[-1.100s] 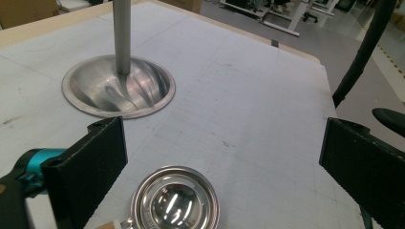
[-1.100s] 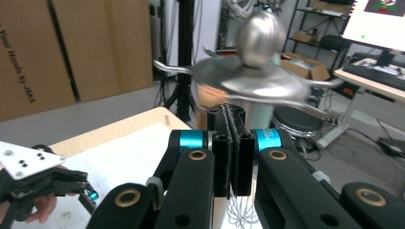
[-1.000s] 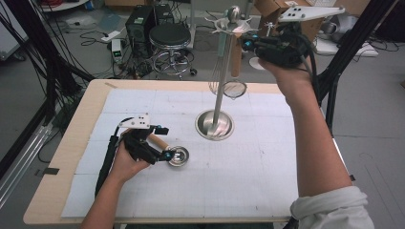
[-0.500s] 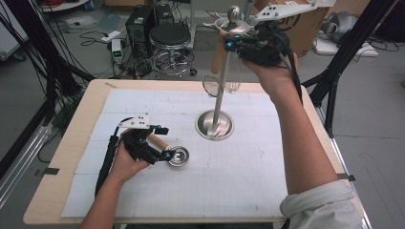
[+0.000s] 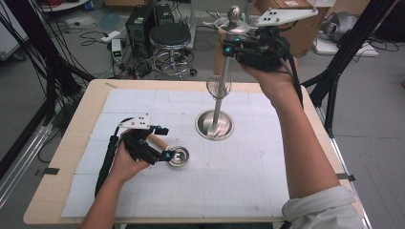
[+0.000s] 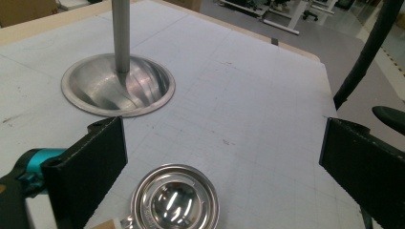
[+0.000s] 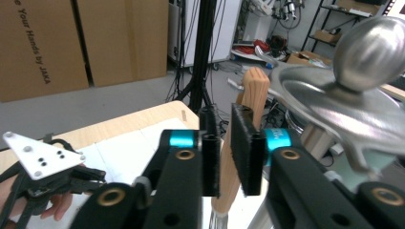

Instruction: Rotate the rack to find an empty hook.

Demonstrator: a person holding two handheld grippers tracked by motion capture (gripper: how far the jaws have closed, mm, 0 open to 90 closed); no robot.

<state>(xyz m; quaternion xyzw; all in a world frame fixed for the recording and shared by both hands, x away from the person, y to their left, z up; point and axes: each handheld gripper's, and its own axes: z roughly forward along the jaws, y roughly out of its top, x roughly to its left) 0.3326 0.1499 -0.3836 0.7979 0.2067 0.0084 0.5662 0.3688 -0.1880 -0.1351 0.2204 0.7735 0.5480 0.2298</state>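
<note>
A metal stand rises from a round base (image 5: 215, 125) to a ball top (image 5: 234, 13) with a hook ring under it (image 7: 334, 105). My right gripper (image 5: 224, 47) is high beside that top, shut on the wooden handle (image 7: 253, 90) of a small mesh strainer (image 5: 218, 87) that hangs down along the pole. On the white mat my left gripper (image 5: 166, 143) rests open. A small steel measuring cup (image 6: 174, 202) with a wooden handle (image 5: 156, 140) lies between its wide-apart jaws, untouched.
The white gridded mat (image 5: 248, 181) covers most of the wooden table (image 5: 47, 191). The stand's base (image 6: 118, 85) sits just beyond the left gripper. Off the table's far edge are a stool (image 5: 169, 38), cables and cardboard boxes (image 7: 43, 43).
My right gripper has carried the strainer leftward and up to the top of the stand. The left gripper and the measuring cup have not moved.
</note>
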